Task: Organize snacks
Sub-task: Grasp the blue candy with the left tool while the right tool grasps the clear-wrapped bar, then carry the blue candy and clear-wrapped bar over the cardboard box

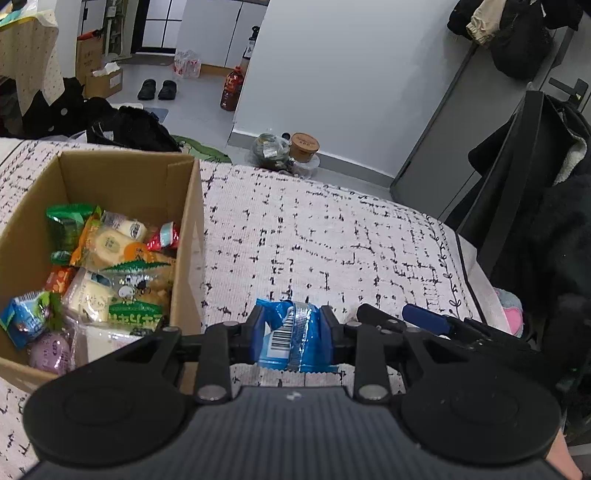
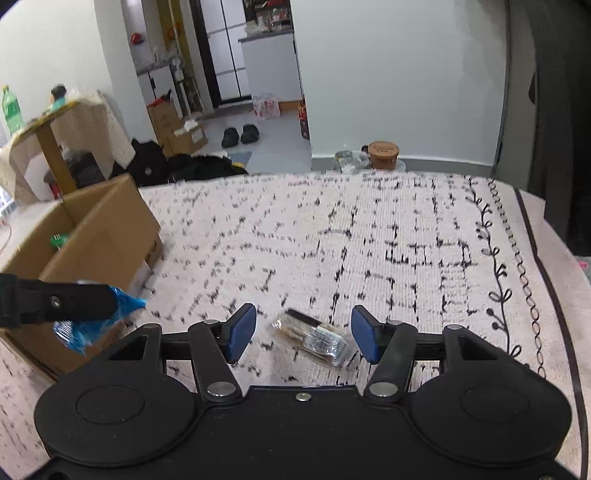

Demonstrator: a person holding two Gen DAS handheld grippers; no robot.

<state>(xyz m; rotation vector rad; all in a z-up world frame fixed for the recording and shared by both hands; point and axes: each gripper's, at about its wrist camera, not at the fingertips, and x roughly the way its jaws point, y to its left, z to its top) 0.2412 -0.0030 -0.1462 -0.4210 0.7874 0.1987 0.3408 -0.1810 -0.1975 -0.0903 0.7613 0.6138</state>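
While the left gripper (image 1: pixel 291 334) clamps the blue snack packet (image 1: pixel 291 338) just right of the cardboard box (image 1: pixel 192 221), the packet crumples — light, soft foil, best pinched across its middle, where the barcode shows. From the right wrist, the right gripper (image 2: pixel 303 338) stands unclenched over a clear-wrapped snack (image 2: pixel 317 338) lying on the patterned counter (image 2: pixel 369 240) — slippery film, grasp its narrow width.

A lived-in home: beyond the patterned rug (image 2: pixel 369 236), slippers (image 2: pixel 240 136) sit by a kitchen doorway, with coats (image 1: pixel 517 33) hanging beside it.
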